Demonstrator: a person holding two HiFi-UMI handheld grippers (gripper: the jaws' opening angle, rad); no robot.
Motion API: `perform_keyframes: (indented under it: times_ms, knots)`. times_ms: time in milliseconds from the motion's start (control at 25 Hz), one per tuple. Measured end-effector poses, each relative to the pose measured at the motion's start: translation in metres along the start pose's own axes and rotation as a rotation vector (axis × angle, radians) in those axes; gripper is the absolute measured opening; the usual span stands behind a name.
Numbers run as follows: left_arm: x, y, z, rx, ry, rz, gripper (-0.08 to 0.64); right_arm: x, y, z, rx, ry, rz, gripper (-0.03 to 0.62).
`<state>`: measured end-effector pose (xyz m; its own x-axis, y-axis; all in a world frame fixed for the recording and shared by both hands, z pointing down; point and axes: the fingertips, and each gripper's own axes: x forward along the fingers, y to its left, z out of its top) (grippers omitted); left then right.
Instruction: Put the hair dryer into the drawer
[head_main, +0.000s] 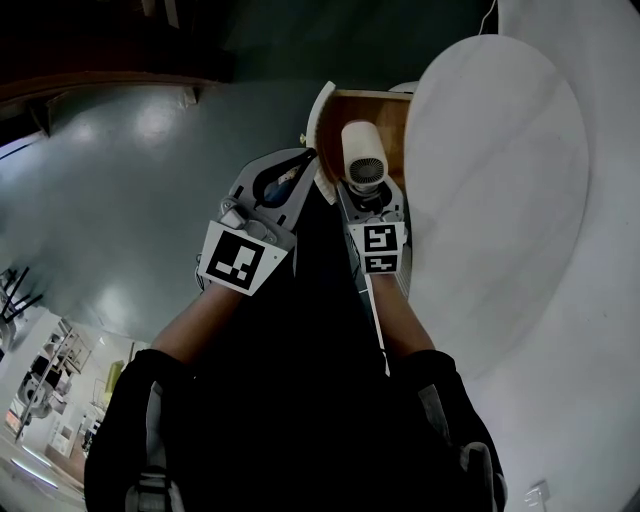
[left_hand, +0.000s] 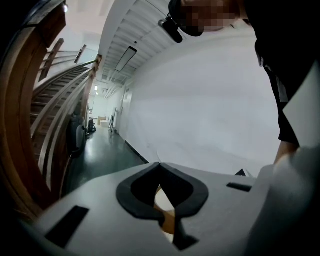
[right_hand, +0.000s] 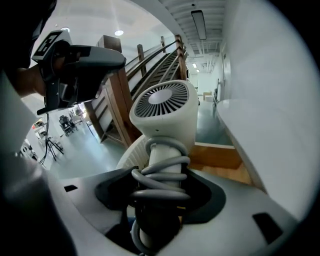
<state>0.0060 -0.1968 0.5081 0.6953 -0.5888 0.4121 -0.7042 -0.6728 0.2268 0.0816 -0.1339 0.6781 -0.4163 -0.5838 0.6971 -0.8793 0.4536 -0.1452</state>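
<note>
A person standing at a round white worktop holds a white hair dryer over the open wooden drawer that juts out from beneath it. The right gripper has its fingers clamped on the dryer's handle, where a grey cord is coiled in several turns. The dryer's head points away from the person, and its round grille faces back along the gripper. The dryer is not yet lying in the drawer. From above it overlaps the drawer's pale wood interior, and it cannot be told whether it touches the wood.

The left gripper hangs just beside the drawer's white curved front panel, close to a small knob. Its black finger pads are drawn together with the tips meeting, and nothing is plainly clamped between them. Only a sliver of cream and wood colour shows through the hollow behind the tips.

Each gripper's marker cube sits just ahead of a bare forearm below dark sleeves. A glossy grey-green floor lies below, and a wooden staircase rises at the side of the hall.
</note>
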Motion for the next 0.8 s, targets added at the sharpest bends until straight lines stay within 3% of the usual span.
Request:
perform_keyframes:
  times_ms: [280,800]
  knots:
    - [0.005,-0.002,-0.006,-0.011,0.011,-0.021,0.008,0.012,-0.006,-0.028,0.027,0.121,-0.018,0.282]
    - [0.011,-0.001,-0.020,-0.042,0.040,-0.038,0.008,0.014,-0.034,-0.065,0.058,0.376,-0.185,0.284]
